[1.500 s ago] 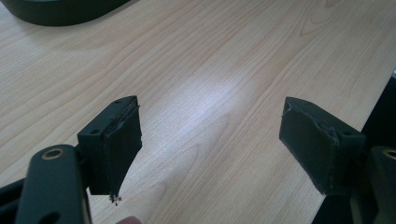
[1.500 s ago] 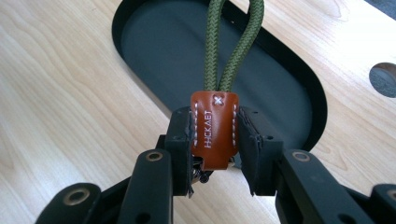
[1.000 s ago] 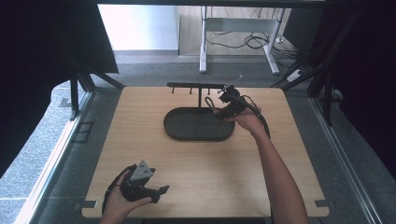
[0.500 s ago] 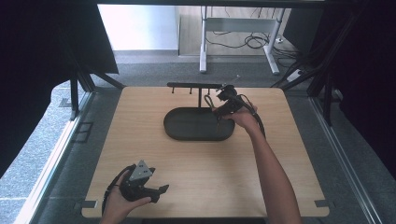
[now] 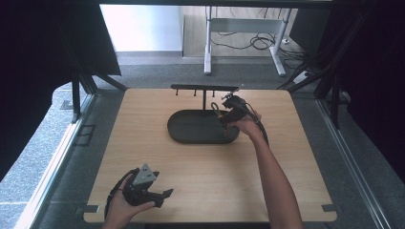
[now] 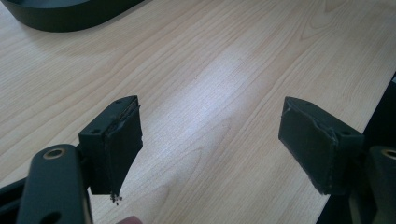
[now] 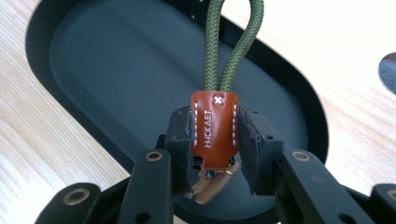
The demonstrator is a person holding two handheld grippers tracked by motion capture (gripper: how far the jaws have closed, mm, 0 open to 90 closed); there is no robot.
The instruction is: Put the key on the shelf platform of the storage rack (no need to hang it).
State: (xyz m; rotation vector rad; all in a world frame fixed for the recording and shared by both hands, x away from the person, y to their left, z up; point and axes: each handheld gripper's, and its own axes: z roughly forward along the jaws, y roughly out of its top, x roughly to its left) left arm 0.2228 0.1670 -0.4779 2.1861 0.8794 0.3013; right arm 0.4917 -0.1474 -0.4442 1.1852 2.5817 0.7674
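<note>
My right gripper (image 7: pixel 214 140) is shut on a brown leather key strap (image 7: pixel 214 128), its pads pressing the tab from both sides. The strap's green cord loop (image 7: pixel 233 42) sticks out past the jaws, above the black oval tray (image 7: pixel 116 60). In the high view, my right gripper (image 5: pixel 224 114) hovers over the right end of the tray (image 5: pixel 191 129), just in front of a black hook rack (image 5: pixel 203 88). My left gripper (image 5: pixel 162 193) rests near the table's front left. Its jaws (image 6: pixel 210 140) stand wide open over bare wood.
The wooden table (image 5: pixel 143 152) has a dark frame along its edges. The tray's rim (image 6: pixel 60 14) shows far off in the left gripper view. Behind the table stand a white desk frame (image 5: pixel 243 28) and cables on the floor.
My right gripper has sunk from beside the rack toward the tray, carrying the key strap. The left gripper has stayed put.
</note>
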